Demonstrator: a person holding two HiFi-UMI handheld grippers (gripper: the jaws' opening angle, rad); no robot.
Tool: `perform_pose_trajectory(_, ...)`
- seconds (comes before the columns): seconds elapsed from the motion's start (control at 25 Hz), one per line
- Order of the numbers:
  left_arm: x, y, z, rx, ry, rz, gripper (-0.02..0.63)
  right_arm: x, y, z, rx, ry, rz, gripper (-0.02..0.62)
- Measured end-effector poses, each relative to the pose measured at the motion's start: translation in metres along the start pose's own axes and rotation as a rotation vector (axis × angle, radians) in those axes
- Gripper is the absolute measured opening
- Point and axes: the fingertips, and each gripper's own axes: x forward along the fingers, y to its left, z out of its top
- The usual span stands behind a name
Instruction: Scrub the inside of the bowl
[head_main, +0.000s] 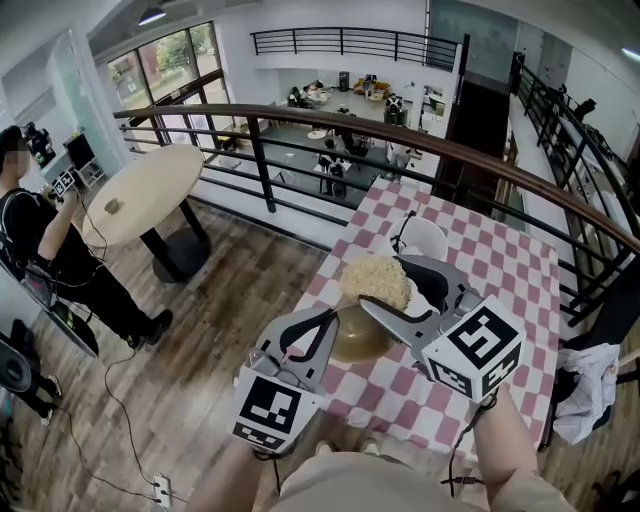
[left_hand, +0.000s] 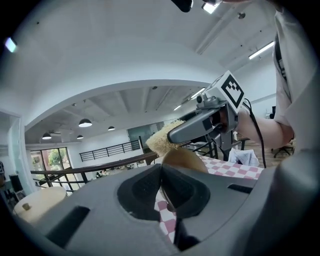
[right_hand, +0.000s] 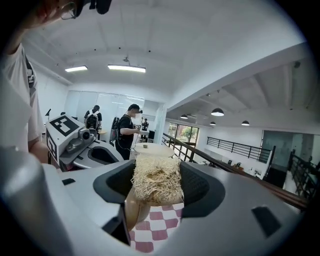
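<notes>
You clamp the tan bowl (head_main: 358, 342) by its near-left rim in your left gripper (head_main: 333, 318), over the checked table (head_main: 505, 262). Your right gripper (head_main: 388, 285) pinches a straw-coloured scrubber (head_main: 375, 278) at the bowl's far rim.

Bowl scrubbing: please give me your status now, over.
Left tongs shut on bowl rim. Right tongs shut on scrub pad, pad over bowl. White dish behind, not in the way.
</notes>
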Motion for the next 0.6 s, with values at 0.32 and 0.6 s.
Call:
perform_pose_trajectory(0.32,-0.009,0.024,-0.003,-0.145,-0.038,0.03,0.02,-0.016,-0.02,-0.031,0.088,0.014,-0.037,0.276)
perform_pose_trajectory(0.6,-0.015,0.042,-0.014,-0.196,-0.012,0.086,0.02,-0.019,-0.007,-0.062,0.03,0.092,-0.069,0.277)
